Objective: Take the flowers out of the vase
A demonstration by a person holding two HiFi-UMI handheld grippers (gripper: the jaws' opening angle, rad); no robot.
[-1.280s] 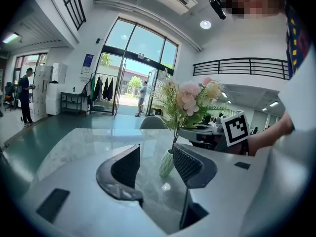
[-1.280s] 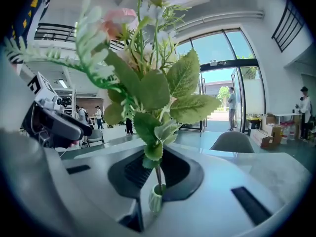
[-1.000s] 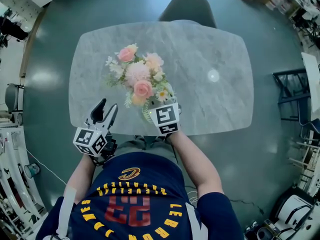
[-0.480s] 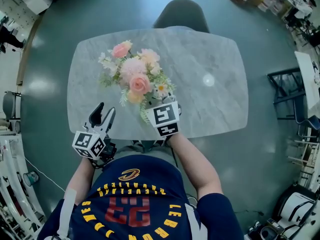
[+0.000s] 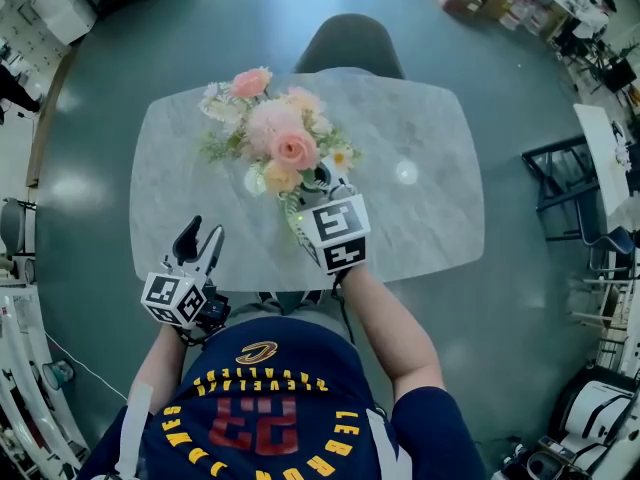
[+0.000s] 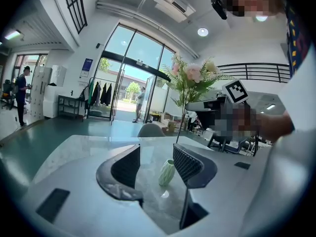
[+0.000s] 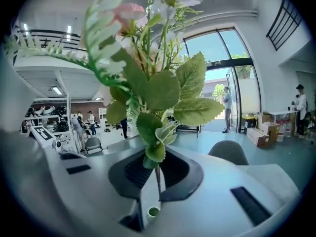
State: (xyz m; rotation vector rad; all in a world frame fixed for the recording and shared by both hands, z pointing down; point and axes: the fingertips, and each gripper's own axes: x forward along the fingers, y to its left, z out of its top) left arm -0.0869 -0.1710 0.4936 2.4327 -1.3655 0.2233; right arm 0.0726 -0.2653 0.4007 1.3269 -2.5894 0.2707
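Flowers: a bunch of pink, peach and white blooms with green leaves. We see it held in the air over the grey marble table, above the table's 10 o'clock part in the head view.
Stem: 1 thin green stalk hanging down from the leaves. Its lower end is clear of the vase, with a gap between them.
Vase: small, pale green and ribbed, standing upright on the table. In the right gripper view we look down on its open mouth, just below the stem's end.
Right gripper: its 2 jaws are clamped on the stem. The bunch fans out toward 11 o'clock from its marker cube.
Left gripper: at 7 o'clock from the flowers, near the table's front edge. Its 2 jaws stand apart and grip nothing. We see the vase farther off through the gap between them.
Chair: grey, at the table's 12 o'clock side.
Person: at 6 o'clock, in a navy jersey, both arms reaching forward.
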